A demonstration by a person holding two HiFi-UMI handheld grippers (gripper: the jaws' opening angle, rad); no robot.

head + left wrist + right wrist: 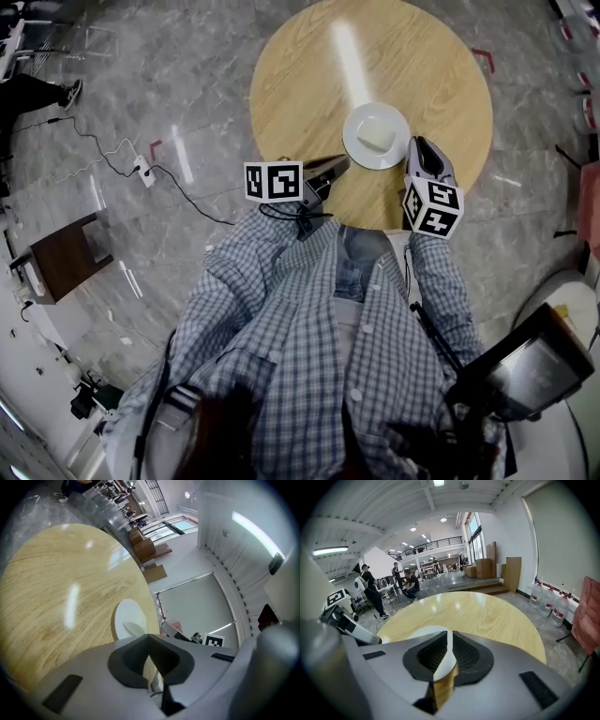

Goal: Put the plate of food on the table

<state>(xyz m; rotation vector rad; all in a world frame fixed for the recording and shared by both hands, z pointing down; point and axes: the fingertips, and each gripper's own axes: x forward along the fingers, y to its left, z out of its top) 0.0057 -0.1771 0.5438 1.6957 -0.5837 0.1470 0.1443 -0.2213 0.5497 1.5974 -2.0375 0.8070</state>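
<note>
A white plate with a pale block of food rests on the round wooden table, close to its near edge. My left gripper hovers at the table's near rim, left of the plate and apart from it, shut with nothing in it. My right gripper sits just right of the plate, jaws together and holding nothing. In the left gripper view the plate lies just beyond the shut jaws. In the right gripper view the plate shows behind the closed jaws.
A power strip and cable lie on the marble floor to the left, by a dark brown stand. A dark tray-like object is at lower right. Water bottles, a red chair and people stand beyond the table.
</note>
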